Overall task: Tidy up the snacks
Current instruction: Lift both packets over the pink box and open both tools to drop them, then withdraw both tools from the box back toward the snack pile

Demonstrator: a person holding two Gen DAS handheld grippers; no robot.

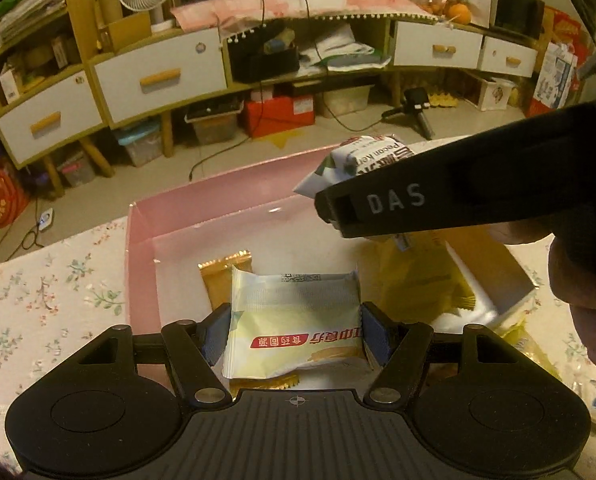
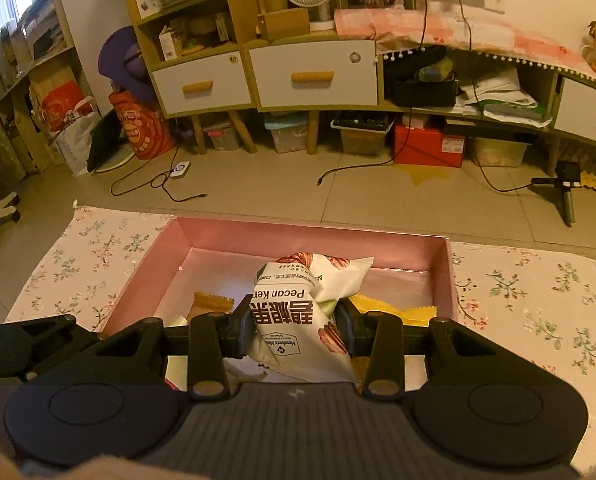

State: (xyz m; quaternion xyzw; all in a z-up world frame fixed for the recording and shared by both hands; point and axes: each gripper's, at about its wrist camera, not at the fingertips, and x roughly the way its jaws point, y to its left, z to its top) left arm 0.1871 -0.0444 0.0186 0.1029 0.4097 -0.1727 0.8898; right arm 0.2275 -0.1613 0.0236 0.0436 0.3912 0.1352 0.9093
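In the left wrist view my left gripper (image 1: 295, 336) is shut on a pale yellow-white snack packet with a red label (image 1: 293, 320), held over the pink box (image 1: 137, 280). In the right wrist view my right gripper (image 2: 293, 326) is shut on a white pecan kernel bag (image 2: 298, 312) above the same pink box (image 2: 450, 276). The right gripper's black arm (image 1: 458, 196) crosses the left view from the right, with the pecan bag (image 1: 358, 160) sticking out beyond it. A gold-orange packet (image 1: 221, 276) and yellow packets (image 1: 414, 280) lie inside the box.
The box sits on a floral cloth (image 2: 538, 300) on a table. Beyond it lie a tiled floor with cables (image 2: 157, 184) and a small tripod (image 2: 566, 188). A long cabinet with white drawers (image 2: 314, 76) lines the far wall. A hand (image 1: 586, 280) holds the right gripper.
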